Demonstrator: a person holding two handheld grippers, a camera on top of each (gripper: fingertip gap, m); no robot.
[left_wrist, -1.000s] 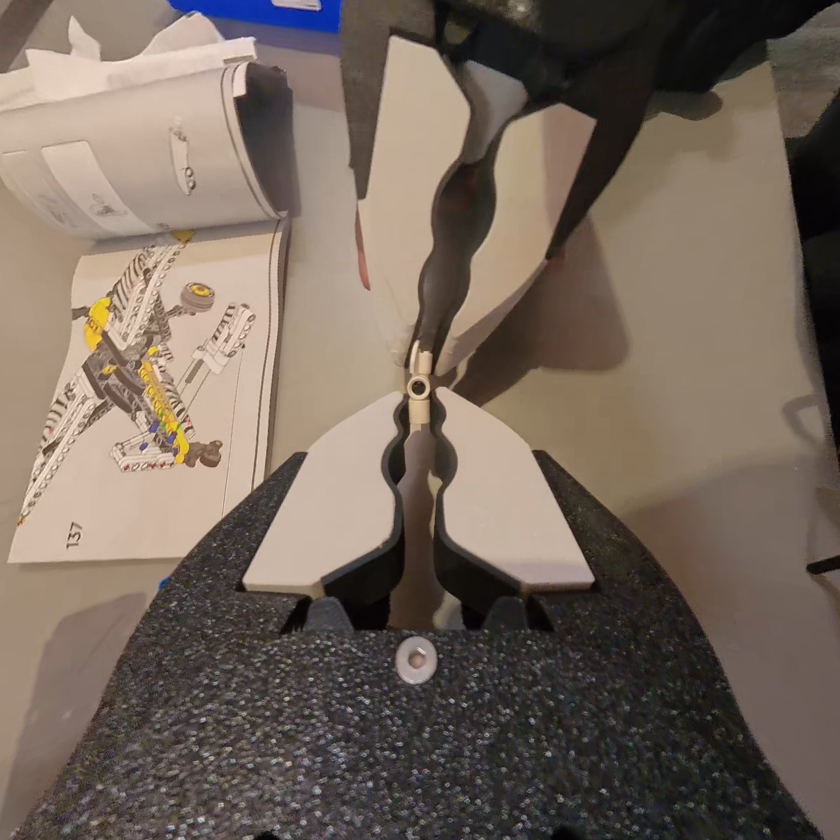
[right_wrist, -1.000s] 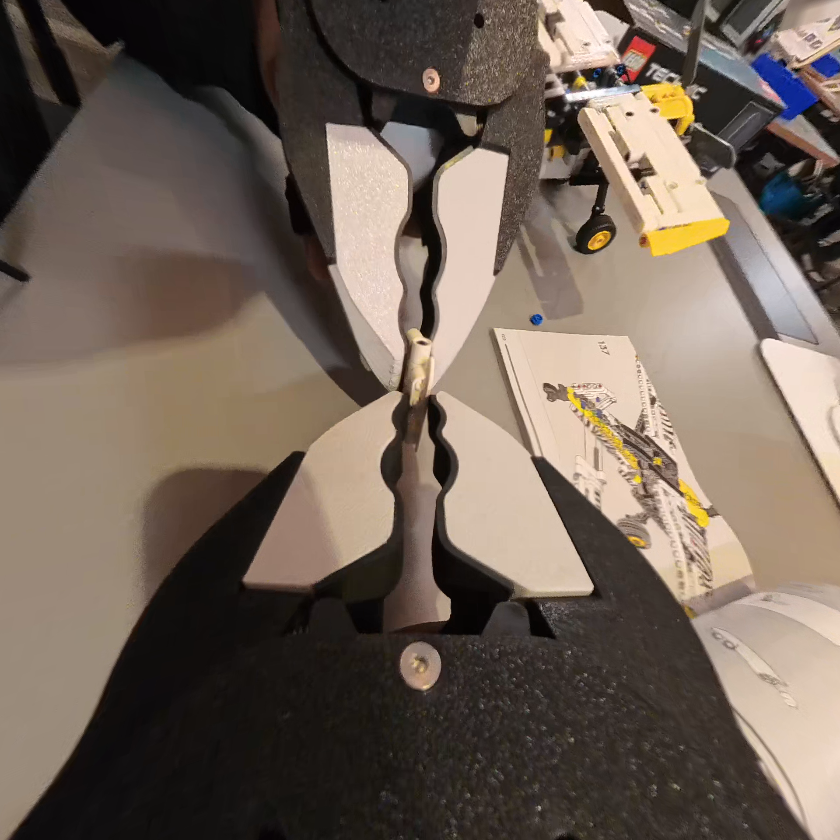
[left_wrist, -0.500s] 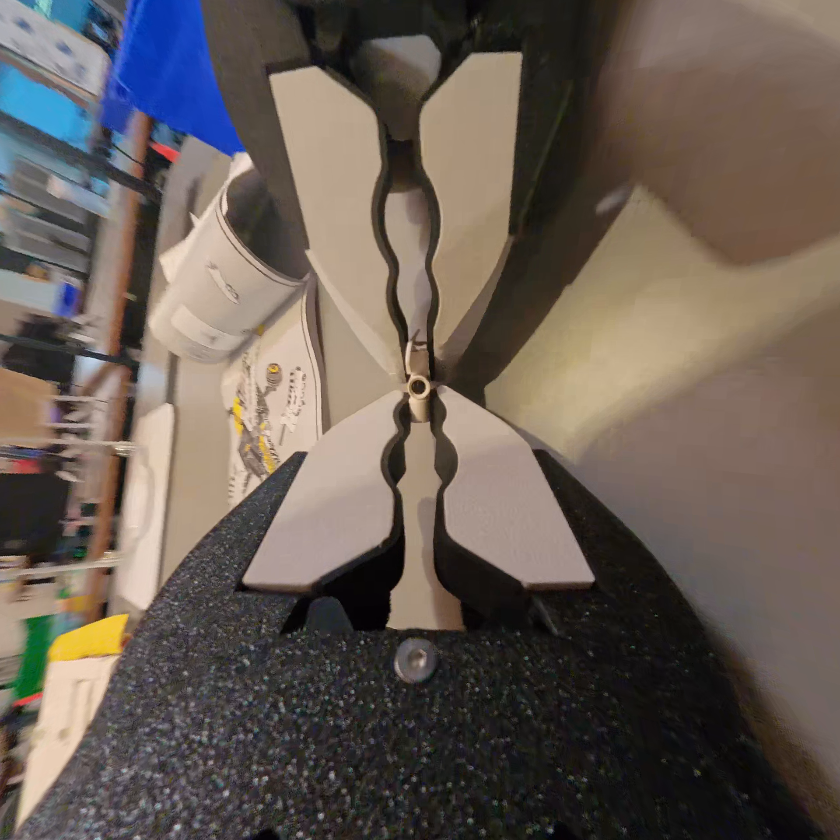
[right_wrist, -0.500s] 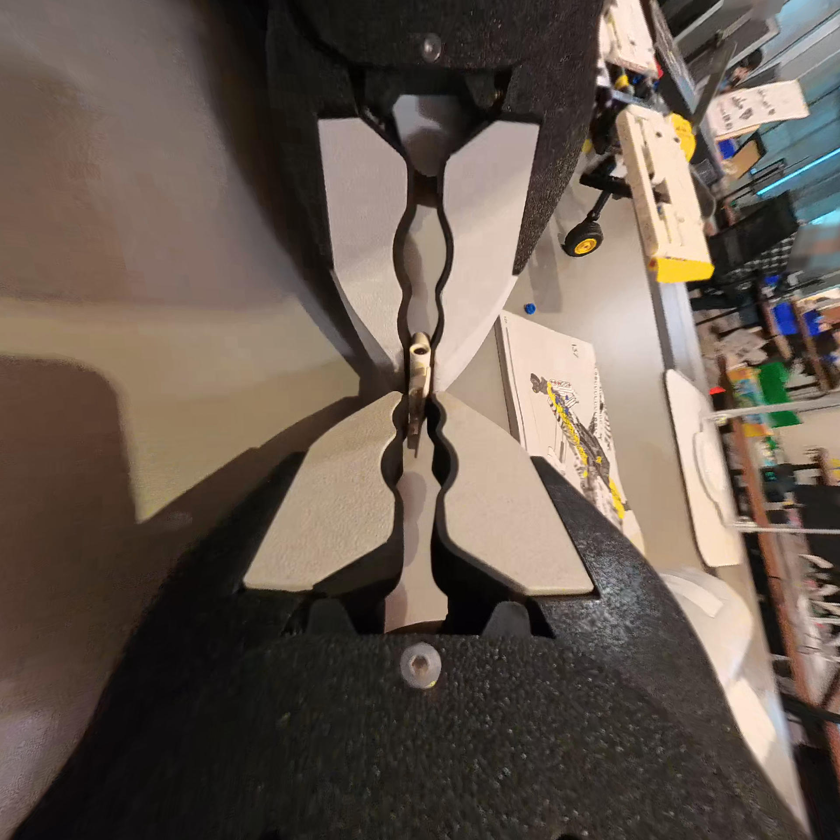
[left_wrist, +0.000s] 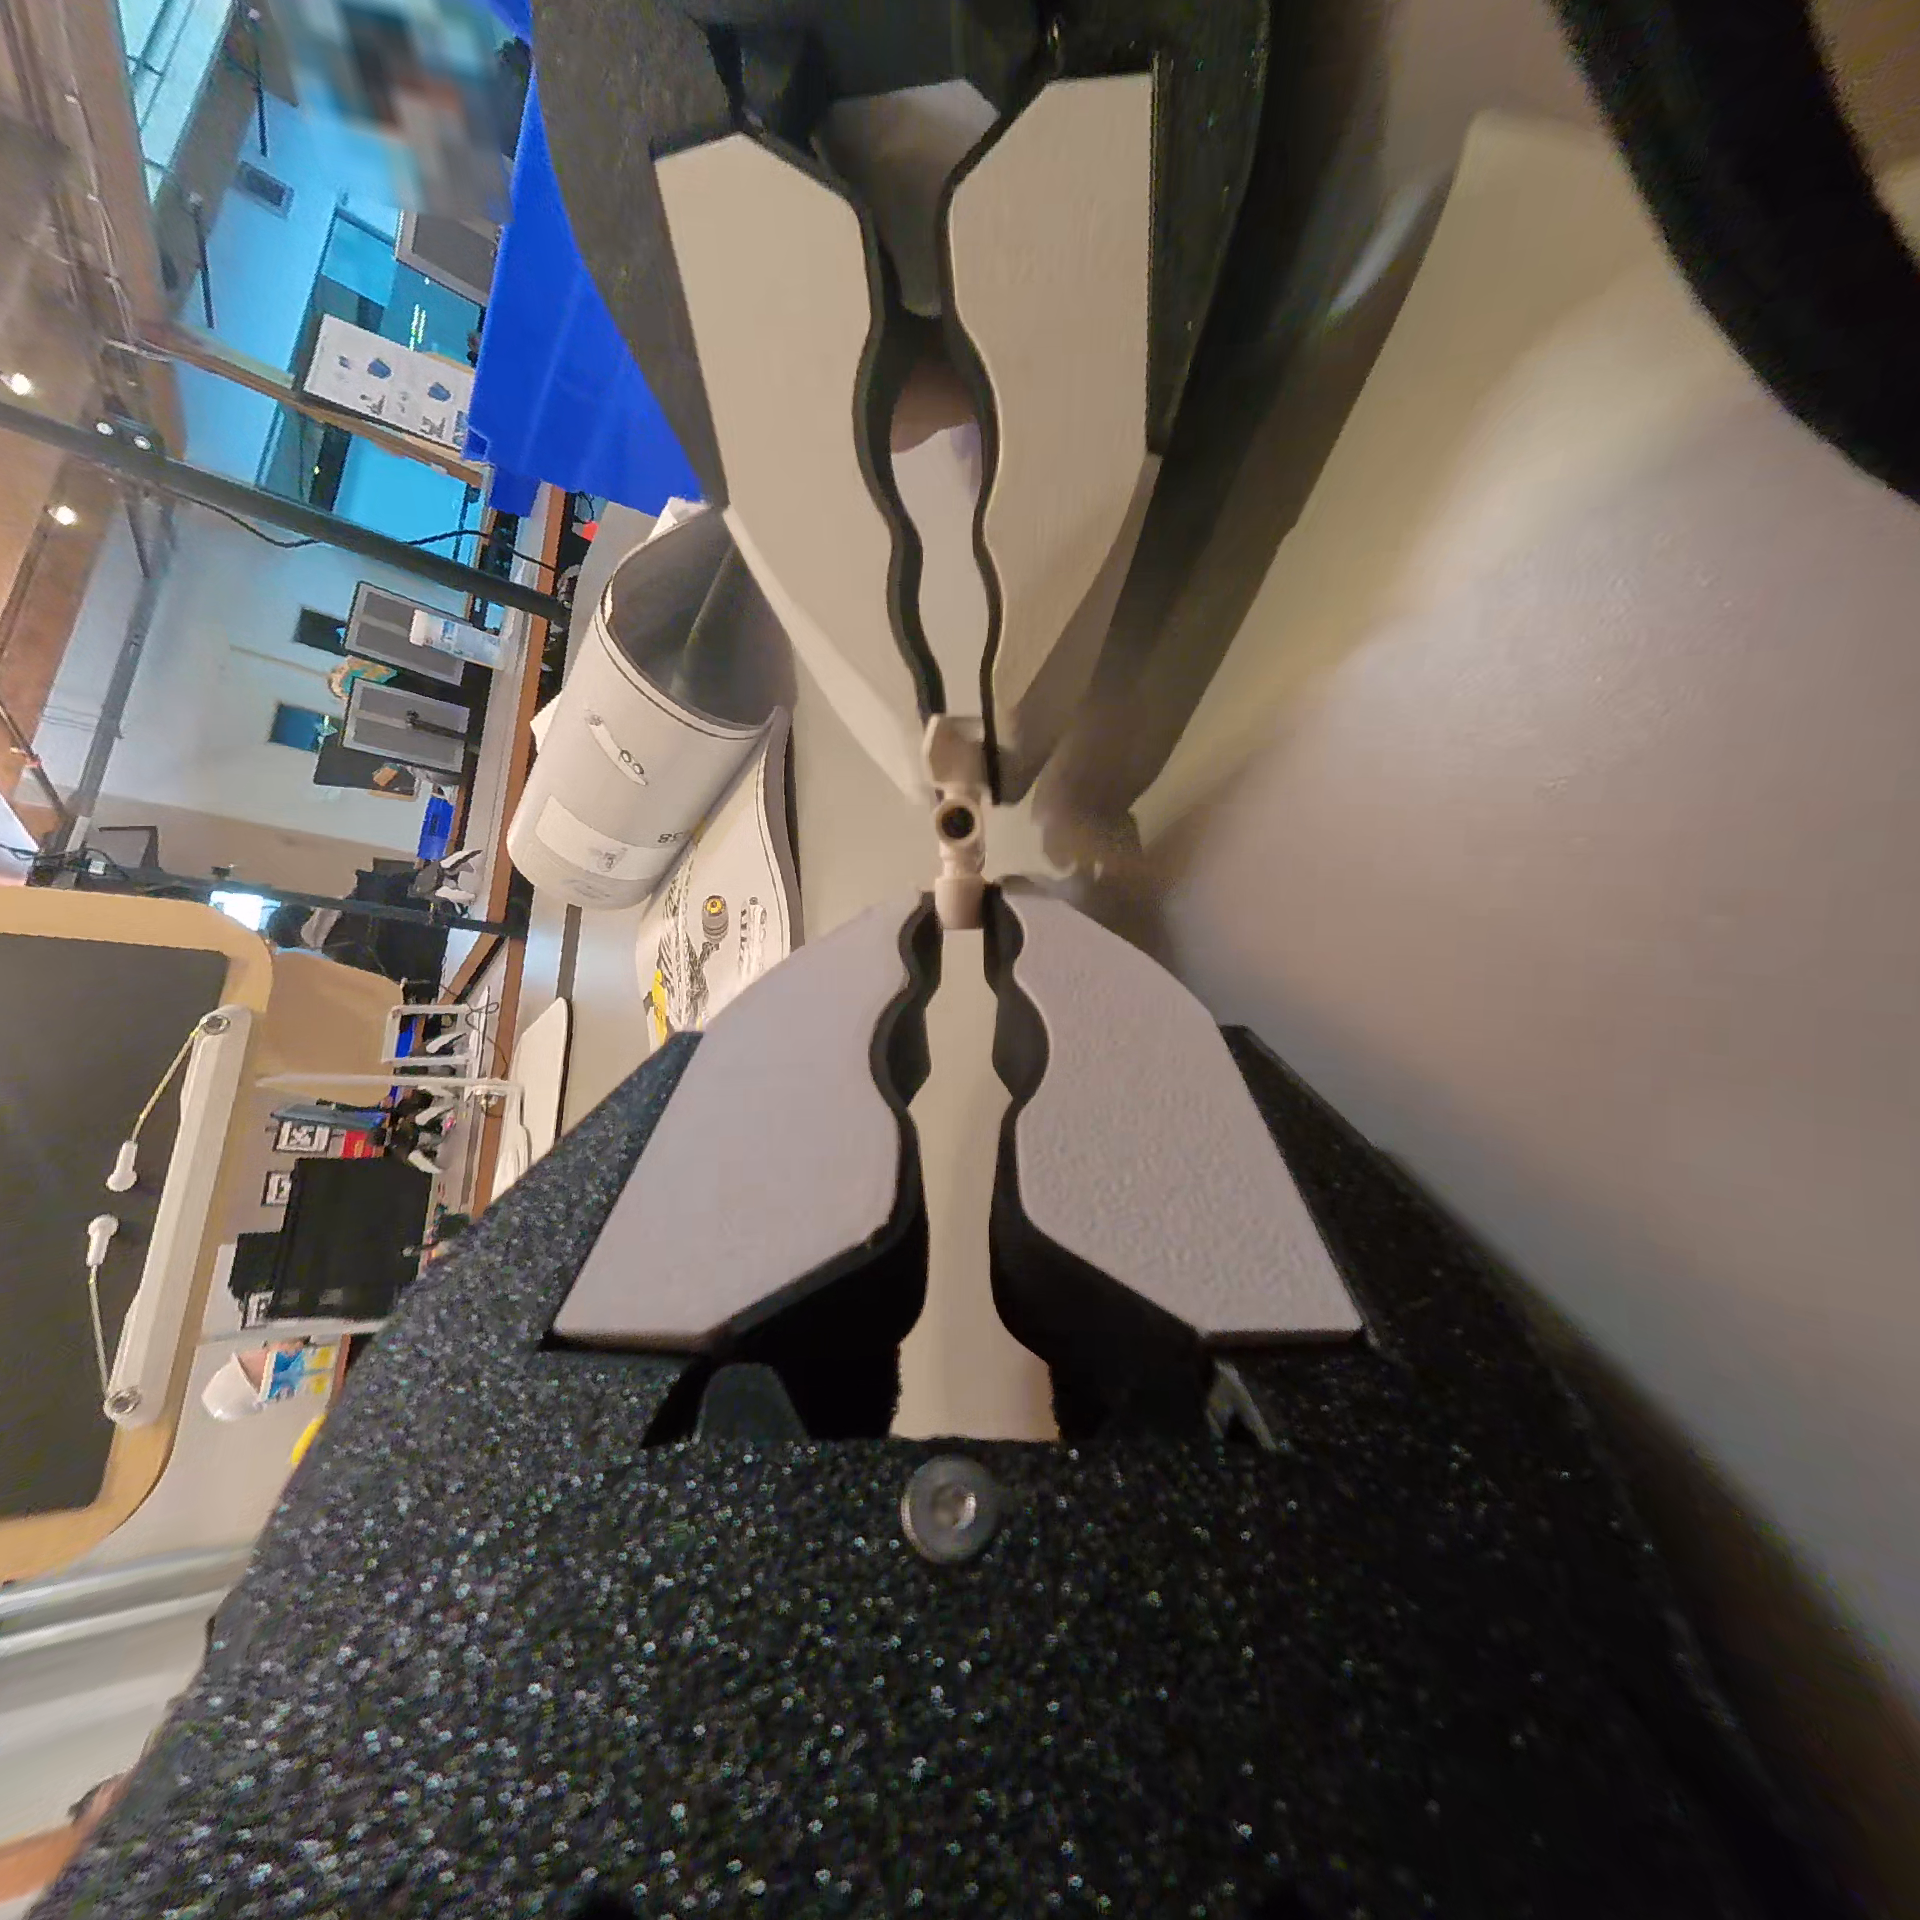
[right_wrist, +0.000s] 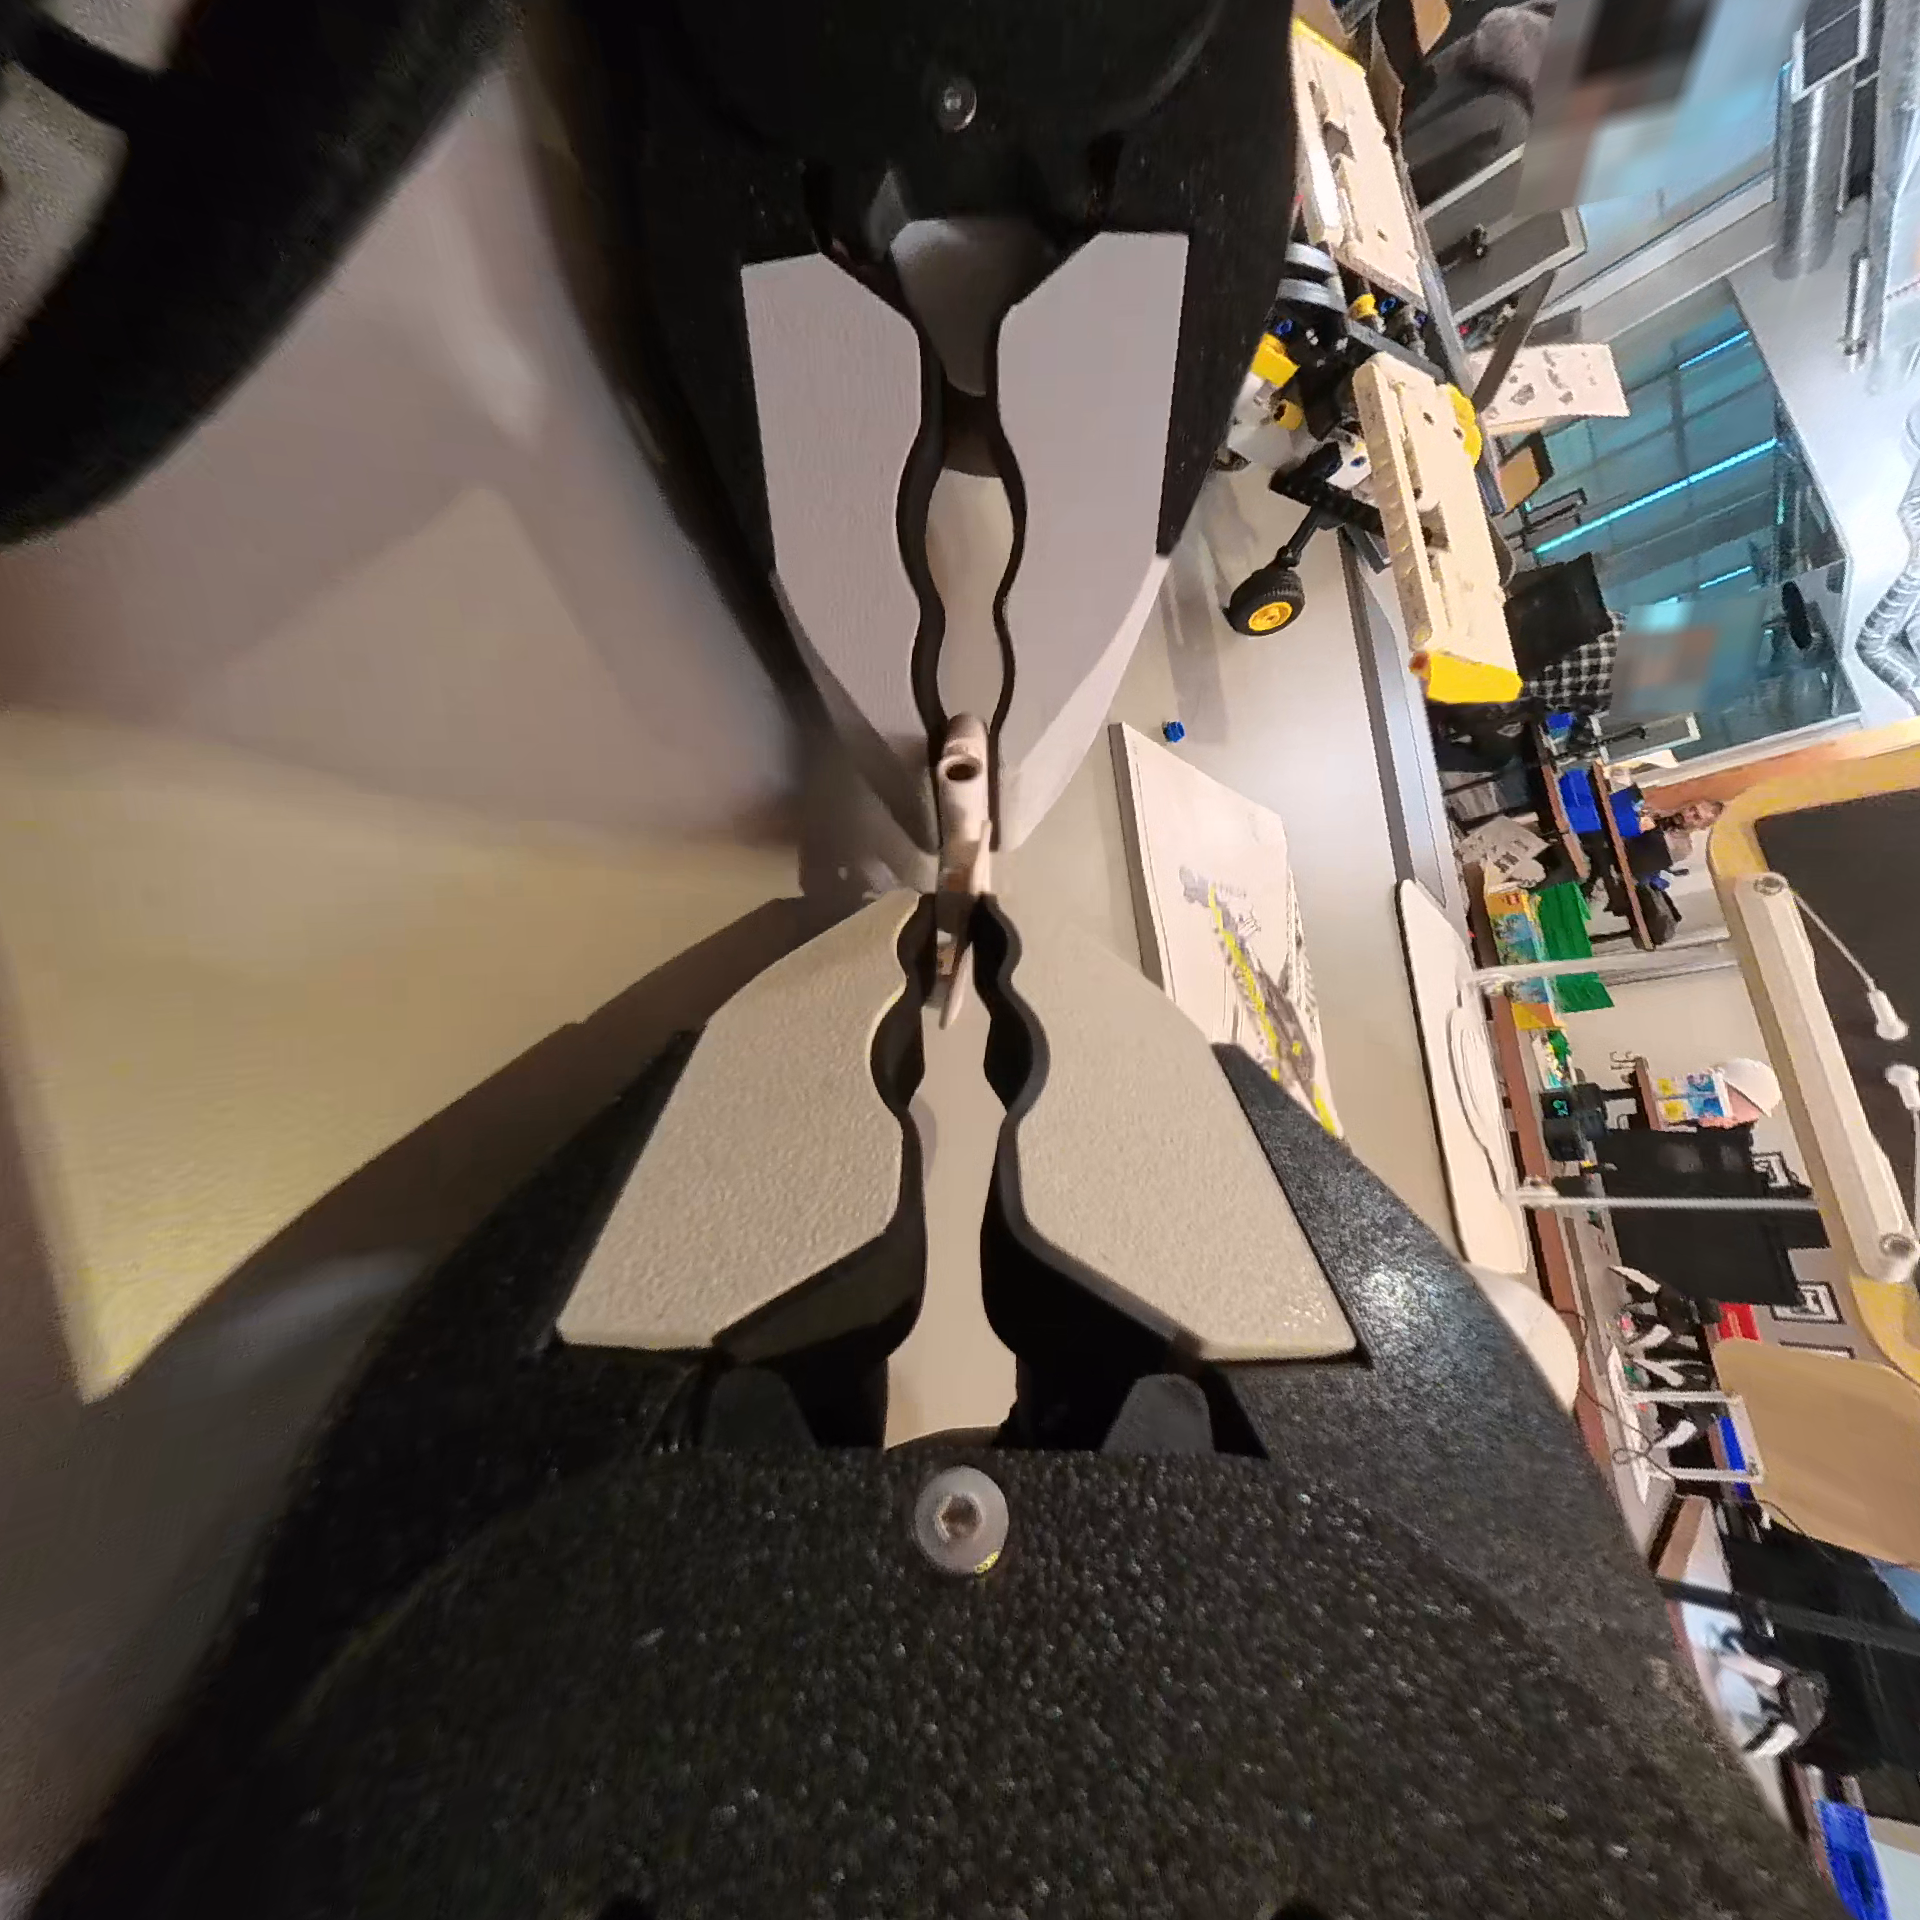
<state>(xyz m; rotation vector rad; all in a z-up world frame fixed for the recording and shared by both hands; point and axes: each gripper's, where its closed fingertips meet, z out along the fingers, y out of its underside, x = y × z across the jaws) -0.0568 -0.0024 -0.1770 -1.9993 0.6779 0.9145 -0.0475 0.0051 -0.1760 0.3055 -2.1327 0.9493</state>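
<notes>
My two grippers meet tip to tip above the grey table (left_wrist: 1558, 935). My left gripper (left_wrist: 958, 906) is shut on a small white connector piece (left_wrist: 956, 826) with a round hole, which sticks out past its fingertips. My right gripper (right_wrist: 954, 914) is shut on a thin beige pin piece (right_wrist: 951, 961) held between its pads. In the left wrist view the right gripper (left_wrist: 961, 743) comes in from above and its piece (left_wrist: 948, 740) meets the connector. In the right wrist view the left gripper (right_wrist: 966, 795) comes in from above with the holed connector (right_wrist: 958, 774) touching the pin.
An open instruction booklet (left_wrist: 717, 935) with curled pages (left_wrist: 634, 748) lies on the table; it also shows in the right wrist view (right_wrist: 1216, 904). A cream and yellow toy-brick model (right_wrist: 1423, 499) with a yellow wheel (right_wrist: 1268, 603), a small blue piece (right_wrist: 1174, 730) and a white tray (right_wrist: 1455, 1039) lie beyond. My left and right fingertips are right by each other.
Both grippers have rolled sideways and lifted together, so the table now stands on edge in both views. They stay tip to tip and each keeps its grip on its small piece.
</notes>
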